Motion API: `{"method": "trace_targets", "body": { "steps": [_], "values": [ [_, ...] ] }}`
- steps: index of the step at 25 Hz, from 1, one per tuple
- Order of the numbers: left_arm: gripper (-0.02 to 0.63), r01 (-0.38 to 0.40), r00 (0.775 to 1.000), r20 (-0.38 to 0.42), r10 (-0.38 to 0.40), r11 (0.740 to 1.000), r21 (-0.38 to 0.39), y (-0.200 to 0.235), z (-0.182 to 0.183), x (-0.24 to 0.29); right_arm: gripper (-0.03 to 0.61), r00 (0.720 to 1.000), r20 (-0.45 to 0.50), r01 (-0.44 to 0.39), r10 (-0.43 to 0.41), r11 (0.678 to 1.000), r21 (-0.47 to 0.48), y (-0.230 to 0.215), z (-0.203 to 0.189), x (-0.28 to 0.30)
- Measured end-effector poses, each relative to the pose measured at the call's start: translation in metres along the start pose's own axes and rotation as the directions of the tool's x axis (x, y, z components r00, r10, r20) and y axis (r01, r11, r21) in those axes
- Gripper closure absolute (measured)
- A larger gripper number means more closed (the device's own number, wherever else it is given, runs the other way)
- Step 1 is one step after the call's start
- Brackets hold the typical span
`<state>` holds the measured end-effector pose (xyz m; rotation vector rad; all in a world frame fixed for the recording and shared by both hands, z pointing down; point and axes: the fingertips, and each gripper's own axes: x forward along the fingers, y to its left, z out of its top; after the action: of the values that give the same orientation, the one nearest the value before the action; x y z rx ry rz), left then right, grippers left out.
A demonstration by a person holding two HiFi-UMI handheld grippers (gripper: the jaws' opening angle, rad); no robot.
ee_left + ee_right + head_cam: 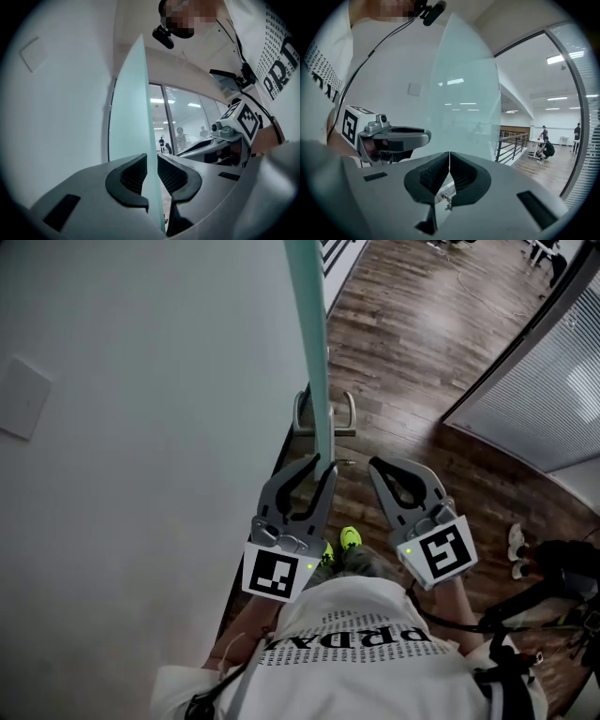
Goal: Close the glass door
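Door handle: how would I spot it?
Start at the big white wall, then the thin greenish glass door edge-on beside it. The door handle is the silver loop poking out both sides of that glass, the only shiny metal there.

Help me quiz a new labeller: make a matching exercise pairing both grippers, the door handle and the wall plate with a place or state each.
1. left gripper
2. right gripper
3. door handle
4. wall plate

A. flat on the white wall
B. jaws together, nothing between
C. jaws either side of the glass door edge
D. metal, fixed to the door beyond both grippers

Pairs: 1-C, 2-B, 3-D, 4-A
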<state>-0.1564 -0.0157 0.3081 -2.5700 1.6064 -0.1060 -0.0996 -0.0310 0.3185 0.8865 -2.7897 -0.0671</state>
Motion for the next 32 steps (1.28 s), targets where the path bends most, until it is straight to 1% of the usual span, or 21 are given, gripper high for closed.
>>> {"method": "trace_targets", "body": {
  "steps": [2,4,6,8,10,12,15,17,19,23,25,27,28,30,32],
  "values": [
    [0.552,0.039,0.999,0.006,-0.039,0.999,0.007,-0.017,-0.003,0.016,0.58,1.0,0.007,0.002,-0.002,1.0,-0.002,-0.008,-0.007,-0.01],
    [0.549,0.065,0.998,0.015,-0.065,0.998,-0.001,-0.028,-0.004,0.022,0.58,1.0,0.003,-0.013,0.013,1.0,-0.015,-0.007,-0.012,-0.015],
    [0.548,0.079,0.996,0.031,-0.078,0.997,-0.023,-0.03,-0.006,0.022,0.58,1.0,0.0,-0.027,0.027,0.999,-0.04,-0.001,-0.015,-0.012],
    [0.544,0.084,0.996,0.035,-0.083,0.996,-0.024,-0.031,-0.01,0.021,0.579,0.999,0.005,-0.041,0.042,0.997,-0.063,0.005,-0.017,-0.01],
    [0.541,0.083,0.996,0.034,-0.082,0.996,-0.022,-0.043,-0.013,0.026,0.578,0.998,0.016,-0.061,0.063,0.995,-0.081,0.003,-0.02,-0.018],
    [0.54,0.076,0.997,0.022,-0.075,0.997,-0.027,-0.066,-0.014,0.044,0.568,0.995,0.027,-0.097,0.1,0.991,-0.089,-0.015,-0.024,-0.036],
    [0.54,0.062,0.998,-0.003,-0.062,0.998,-0.015,-0.099,-0.003,0.093,0.561,0.986,0.048,-0.153,0.157,0.985,-0.076,-0.064,-0.023,-0.065],
    [0.54,0.053,0.999,0.003,-0.053,0.998,-0.017,-0.109,0.002,0.108,0.561,0.982,0.052,-0.175,0.179,0.981,-0.078,-0.078,-0.023,-0.075],
    [0.54,0.043,0.999,0.01,-0.043,0.999,-0.028,-0.112,0.001,0.105,0.561,0.981,0.036,-0.189,0.193,0.978,-0.092,-0.072,-0.028,-0.077],
    [0.537,0.056,0.998,0.03,-0.056,0.998,-0.011,-0.115,0.0,0.104,0.561,0.981,-0.056,-0.191,0.184,0.968,-0.164,-0.068,-0.05,-0.076],
    [0.532,0.083,0.996,0.024,-0.083,0.997,-0.005,-0.123,-0.001,0.109,0.561,0.982,-0.087,-0.18,0.167,0.966,-0.187,-0.072,-0.059,-0.078],
    [0.529,0.13,0.992,0.006,-0.13,0.991,0.016,-0.135,-0.001,0.117,0.559,0.984,-0.08,-0.169,0.157,0.97,-0.173,-0.078,-0.062,-0.081],
    [0.529,0.16,0.987,-0.002,-0.16,0.987,0.029,-0.141,-0.001,0.122,0.544,0.986,-0.069,-0.16,0.151,0.975,-0.155,-0.082,-0.062,-0.083],
    [0.531,0.233,0.972,-0.008,-0.233,0.971,0.06,-0.153,0.001,0.134,0.528,0.993,-0.052,-0.115,0.11,0.988,-0.101,-0.094,-0.065,-0.087],
    [0.531,0.307,0.952,-0.007,-0.307,0.947,0.092,-0.165,0.003,0.148,0.528,0.998,-0.044,-0.041,0.038,0.997,-0.066,-0.111,-0.069,-0.089]
  ]
}}
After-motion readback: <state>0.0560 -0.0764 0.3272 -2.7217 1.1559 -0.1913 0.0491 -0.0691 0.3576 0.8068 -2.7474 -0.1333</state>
